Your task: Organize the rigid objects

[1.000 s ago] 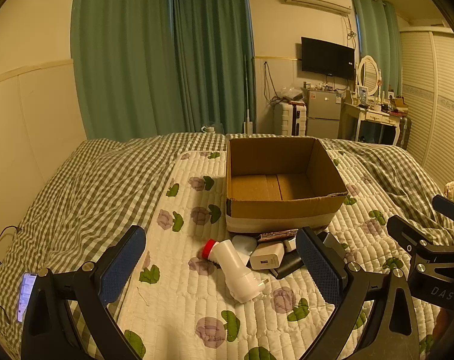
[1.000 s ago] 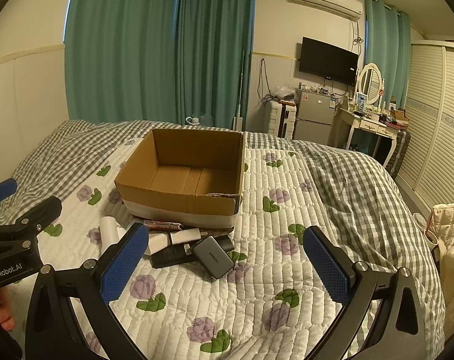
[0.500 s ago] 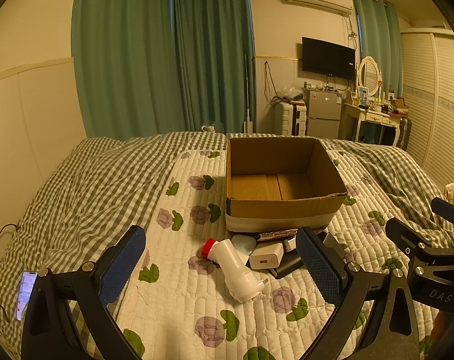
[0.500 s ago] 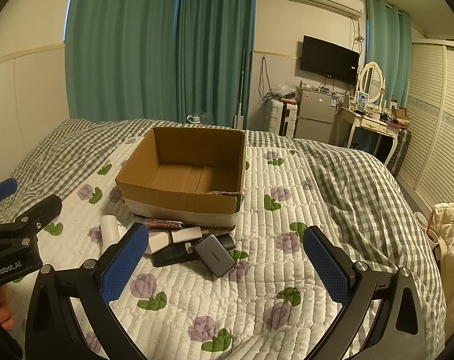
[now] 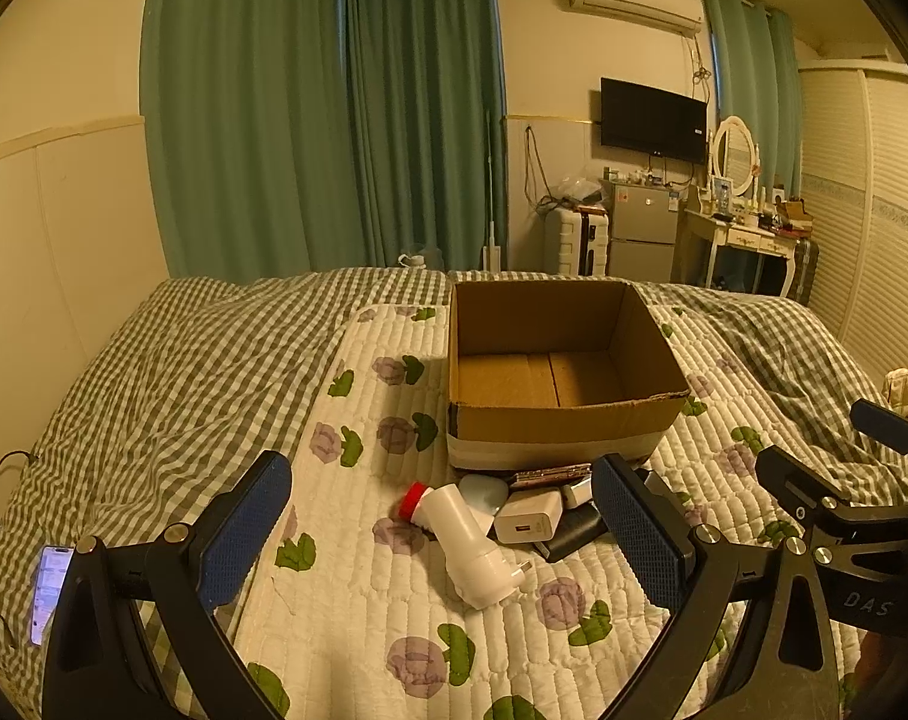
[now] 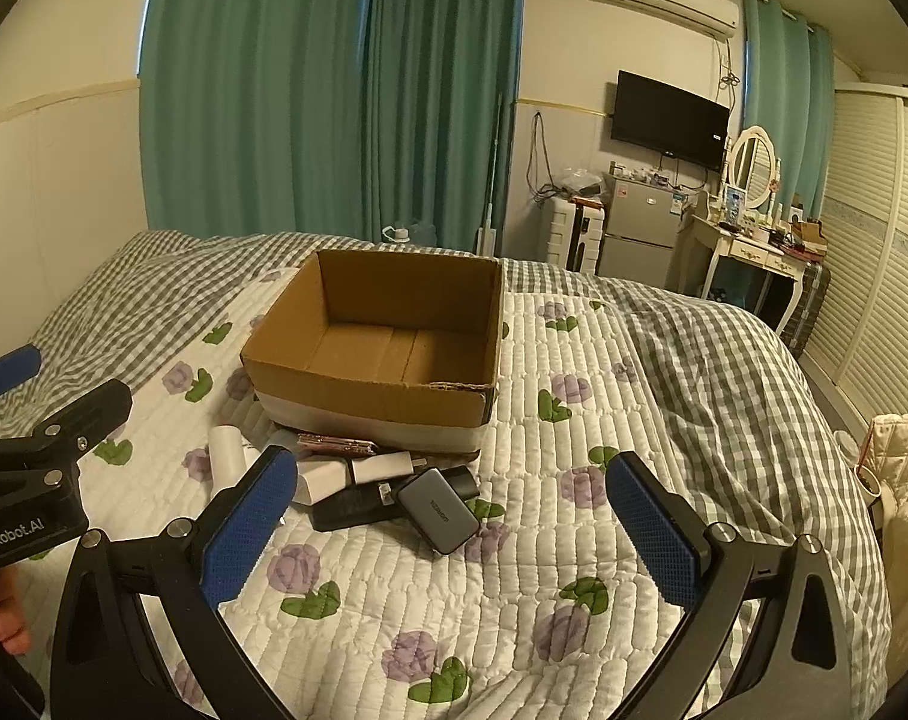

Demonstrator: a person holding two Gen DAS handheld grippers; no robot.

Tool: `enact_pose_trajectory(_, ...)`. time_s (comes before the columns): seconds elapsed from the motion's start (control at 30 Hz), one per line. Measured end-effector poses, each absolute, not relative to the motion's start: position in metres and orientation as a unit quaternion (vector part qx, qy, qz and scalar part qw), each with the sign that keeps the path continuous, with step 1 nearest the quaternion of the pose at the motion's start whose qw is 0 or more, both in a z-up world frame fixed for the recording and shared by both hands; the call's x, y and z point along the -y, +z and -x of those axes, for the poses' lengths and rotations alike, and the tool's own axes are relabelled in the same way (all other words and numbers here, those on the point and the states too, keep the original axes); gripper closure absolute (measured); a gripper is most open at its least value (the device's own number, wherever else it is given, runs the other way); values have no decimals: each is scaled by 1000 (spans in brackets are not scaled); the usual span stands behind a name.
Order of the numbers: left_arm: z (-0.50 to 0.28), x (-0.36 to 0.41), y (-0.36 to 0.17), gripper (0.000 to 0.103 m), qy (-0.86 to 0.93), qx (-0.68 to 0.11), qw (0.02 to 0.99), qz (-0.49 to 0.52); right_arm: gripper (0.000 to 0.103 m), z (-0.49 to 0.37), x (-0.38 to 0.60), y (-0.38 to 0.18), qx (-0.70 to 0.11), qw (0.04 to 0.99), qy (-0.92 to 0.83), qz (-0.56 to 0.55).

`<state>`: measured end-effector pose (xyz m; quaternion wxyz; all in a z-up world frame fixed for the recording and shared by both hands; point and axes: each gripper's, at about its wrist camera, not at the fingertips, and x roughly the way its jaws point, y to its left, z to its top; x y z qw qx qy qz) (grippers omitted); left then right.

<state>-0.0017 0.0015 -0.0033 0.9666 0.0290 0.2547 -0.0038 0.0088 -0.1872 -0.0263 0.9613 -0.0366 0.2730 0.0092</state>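
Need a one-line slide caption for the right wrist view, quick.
Right gripper, jaws open and empty, above a gray charger in the gadget pile before an empty cardboard box on the quilt.

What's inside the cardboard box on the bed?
Nothing that shows. Both views look down into the cardboard box and see only its bare brown floor. The near wall hides a thin strip of floor right behind it. The chargers lie outside, in front of it.
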Motion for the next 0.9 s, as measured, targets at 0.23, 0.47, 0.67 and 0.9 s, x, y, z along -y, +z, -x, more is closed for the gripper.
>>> enact_pose_trajectory(0.23,4,-4,7,1,-4,-241,970,-26,0,-8,184,-21,-269,962,15,39)
enact_pose_trajectory(0.47,-2,-2,3,1,-3,-249,968,-30,0,-13,183,-23,-278,959,11,49)
enact_pose_trajectory(0.67,-34,2,-21,1,11,-299,953,-47,0,-40,191,-40,-321,944,11,75)
enact_pose_trajectory(0.9,-76,5,-82,3,20,-385,921,-55,0,-85,214,-77,-389,919,31,61)
